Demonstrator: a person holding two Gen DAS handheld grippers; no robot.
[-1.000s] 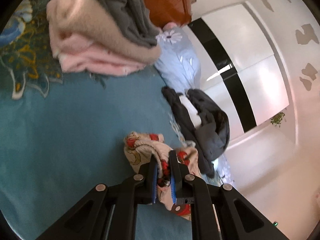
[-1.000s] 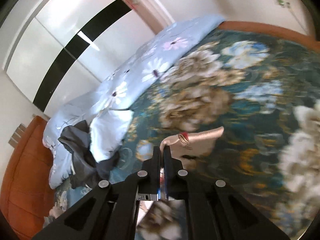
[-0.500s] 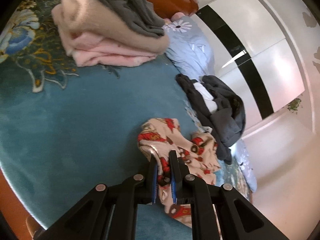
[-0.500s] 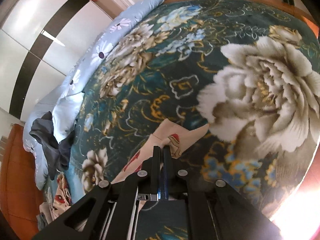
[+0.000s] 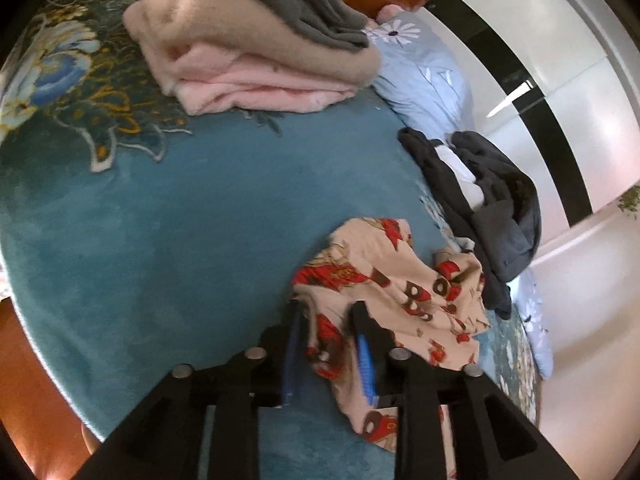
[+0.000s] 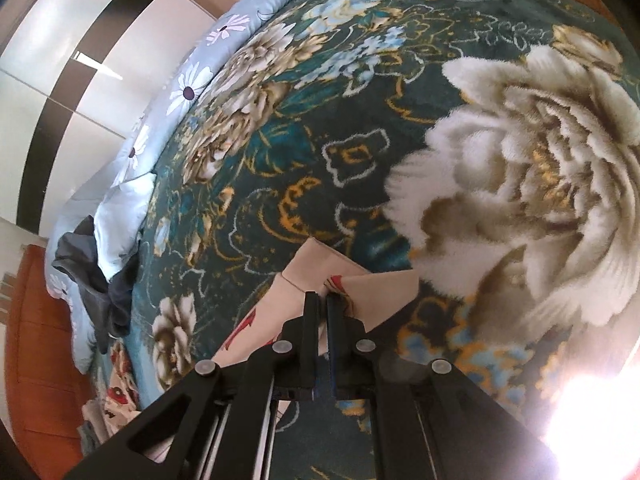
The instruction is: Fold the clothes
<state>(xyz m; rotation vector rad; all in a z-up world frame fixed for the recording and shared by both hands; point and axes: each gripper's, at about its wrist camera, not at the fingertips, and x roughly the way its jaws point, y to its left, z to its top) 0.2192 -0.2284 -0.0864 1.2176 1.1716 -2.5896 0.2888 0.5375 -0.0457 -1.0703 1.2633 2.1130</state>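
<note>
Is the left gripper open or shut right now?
Open: the left gripper has its jaws spread, with the printed garment bunched loosely between them.

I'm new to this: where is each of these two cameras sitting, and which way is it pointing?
Left wrist view: sits on the left gripper, looking along its open fingers at the patterned garment on the teal blanket; folded stack beyond. No hand shows.
Right wrist view: sits on the right gripper, shut on the garment's corner, facing the blanket's big flowers; only the fingers show.
Shared: the same garment, the blanket, the dark clothes and the wardrobe.
</note>
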